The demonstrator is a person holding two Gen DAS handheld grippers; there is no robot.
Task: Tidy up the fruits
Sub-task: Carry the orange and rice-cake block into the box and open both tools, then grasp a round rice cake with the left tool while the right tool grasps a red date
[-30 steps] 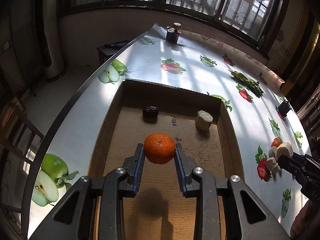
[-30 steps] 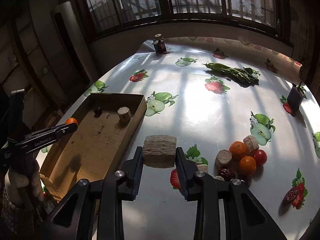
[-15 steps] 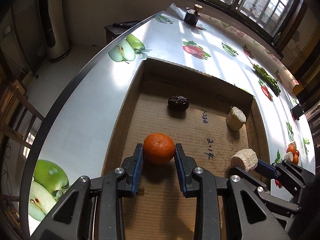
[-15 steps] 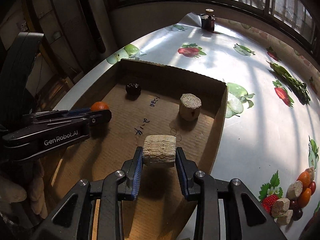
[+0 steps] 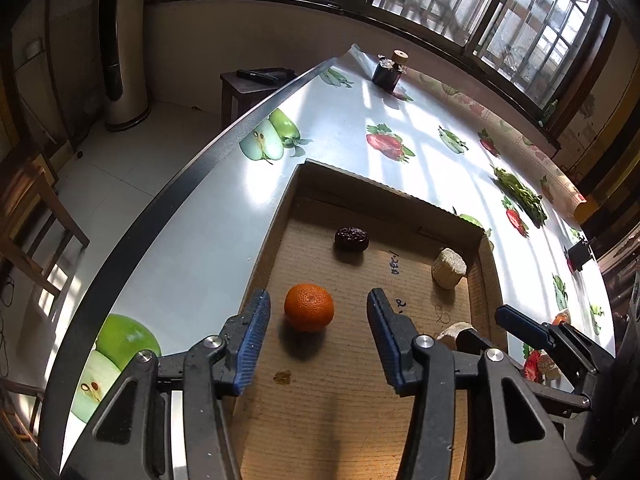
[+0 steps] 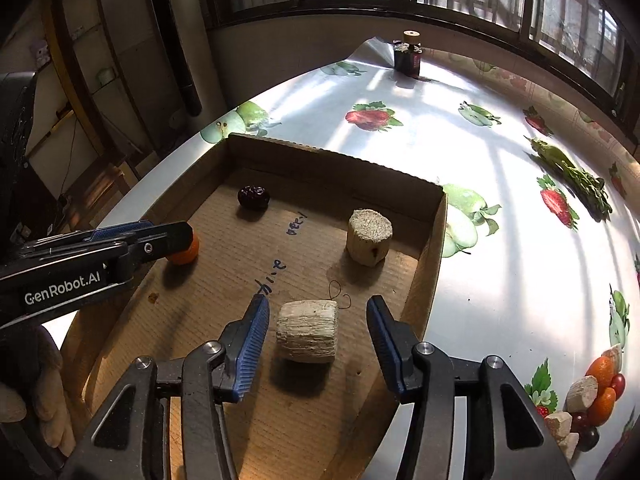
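A shallow cardboard tray (image 5: 276,216) (image 6: 432,240) lies on the fruit-print table. My left gripper (image 5: 318,308) is open around an orange (image 5: 309,307) that rests on the tray floor near its left wall. My right gripper (image 6: 314,312) is open around a beige ribbed chunk (image 6: 307,336) lying on the tray floor. A dark date (image 5: 351,238) (image 6: 253,197) and a second beige chunk (image 5: 449,268) (image 6: 369,236) sit further back in the tray. The left gripper also shows at the left of the right wrist view (image 6: 176,236).
A pile of loose fruit pieces (image 6: 592,396) lies on the table right of the tray. A dark jar (image 6: 408,56) stands at the far table edge. Green vegetables (image 6: 576,176) lie at the far right. The table's left edge (image 5: 168,208) drops to the floor.
Both grippers have opened and let go: the orange and the beige chunk now rest on the tray floor between the spread fingers.
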